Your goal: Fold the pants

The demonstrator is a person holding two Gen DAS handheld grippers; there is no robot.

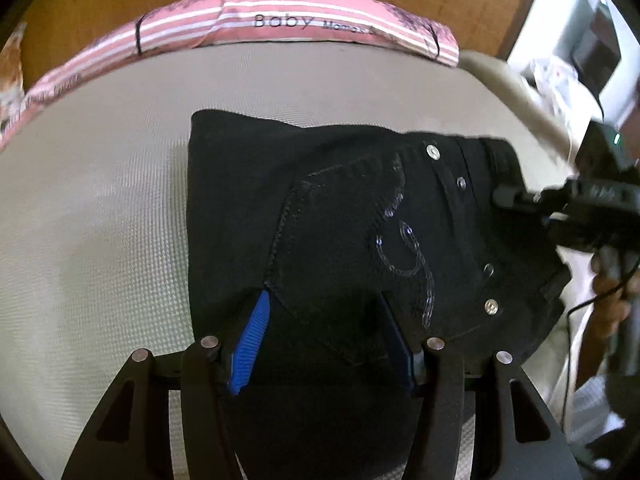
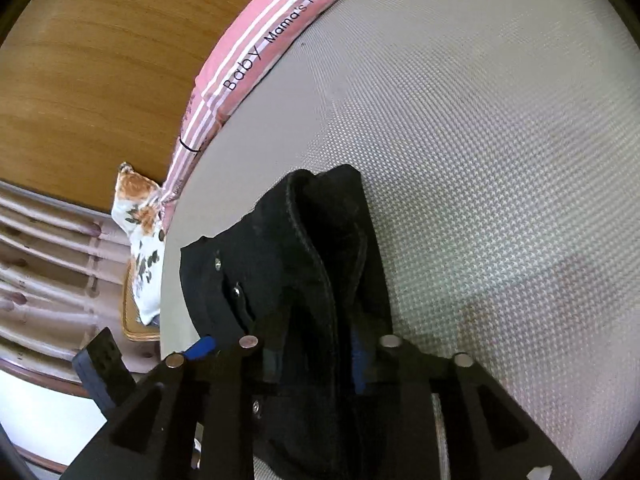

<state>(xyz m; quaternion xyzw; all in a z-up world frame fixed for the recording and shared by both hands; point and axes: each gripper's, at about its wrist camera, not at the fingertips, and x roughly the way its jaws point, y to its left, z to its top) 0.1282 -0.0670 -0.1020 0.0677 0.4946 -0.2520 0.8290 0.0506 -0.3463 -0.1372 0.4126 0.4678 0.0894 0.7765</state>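
Folded black denim pants (image 1: 360, 232) with metal rivets lying on the pale woven mattress (image 1: 100, 220), near the pink striped bumper (image 1: 280, 24); left gripper (image 1: 324, 344) spread over the near edge, seemingly gripping nothing — likely steadying; right gripper (image 2: 316, 344) at the waistband end, fabric between its fingers, clamping pressure unclear.
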